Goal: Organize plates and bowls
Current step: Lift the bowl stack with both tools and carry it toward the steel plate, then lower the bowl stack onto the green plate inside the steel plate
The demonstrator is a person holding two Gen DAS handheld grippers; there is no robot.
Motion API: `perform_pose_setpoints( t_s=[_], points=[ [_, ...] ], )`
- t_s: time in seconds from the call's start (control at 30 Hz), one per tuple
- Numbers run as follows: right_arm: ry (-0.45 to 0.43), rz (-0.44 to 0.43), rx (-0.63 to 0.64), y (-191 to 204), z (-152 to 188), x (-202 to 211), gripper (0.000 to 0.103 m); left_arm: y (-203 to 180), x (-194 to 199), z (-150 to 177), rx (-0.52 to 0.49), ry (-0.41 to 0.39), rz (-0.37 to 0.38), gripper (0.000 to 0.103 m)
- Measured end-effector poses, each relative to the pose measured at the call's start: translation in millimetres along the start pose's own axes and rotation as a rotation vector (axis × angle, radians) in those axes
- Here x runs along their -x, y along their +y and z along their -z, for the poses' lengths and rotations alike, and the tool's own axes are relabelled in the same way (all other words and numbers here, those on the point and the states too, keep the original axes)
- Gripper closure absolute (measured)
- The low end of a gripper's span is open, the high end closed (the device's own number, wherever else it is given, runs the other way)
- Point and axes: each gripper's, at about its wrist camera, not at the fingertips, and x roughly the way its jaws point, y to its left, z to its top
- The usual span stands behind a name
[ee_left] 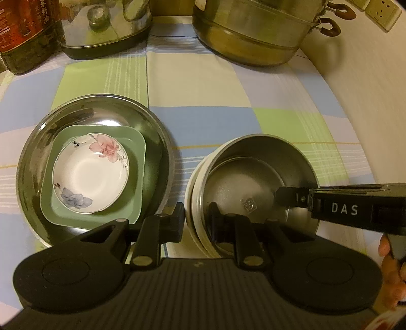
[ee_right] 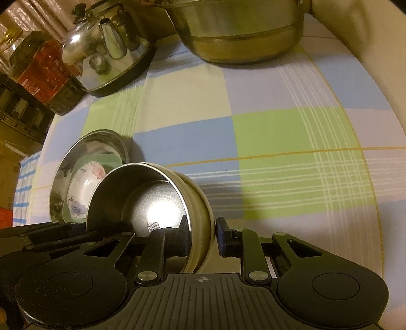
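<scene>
A steel-lined bowl with a cream outside (ee_left: 243, 187) (ee_right: 152, 200) stands on the checked cloth. My left gripper (ee_left: 196, 219) straddles its near-left rim, one finger inside and one outside. My right gripper (ee_right: 201, 232) straddles its right rim the same way, with a small gap at the outer pad; it shows in the left wrist view (ee_left: 286, 198). To the left, a large steel plate (ee_left: 33, 157) (ee_right: 59, 175) holds a green square dish (ee_left: 137, 149) with a white flowered saucer (ee_left: 91, 175) (ee_right: 83, 180) in it.
At the back stand a big steel steamer pot (ee_left: 253, 33) (ee_right: 241, 33), a steel kettle (ee_left: 106, 22) (ee_right: 106, 48) and an oil bottle (ee_left: 22, 33) (ee_right: 43, 68). A wall with a socket (ee_left: 380, 12) runs along the right.
</scene>
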Motion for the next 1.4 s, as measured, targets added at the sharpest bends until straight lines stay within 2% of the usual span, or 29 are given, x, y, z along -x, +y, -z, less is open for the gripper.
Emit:
perform_pose_setpoints(
  t_s=[0.77, 1.4],
  points=[
    [-0.010, -0.004, 0.097, 41, 1, 14, 0.085, 27, 40, 6, 0.065, -0.064, -0.012, 0.085],
    [-0.028, -0.056, 0.191, 105, -21, 1, 0.085, 86, 67, -3, 0.150, -0.138, -0.068, 0.085]
  ],
)
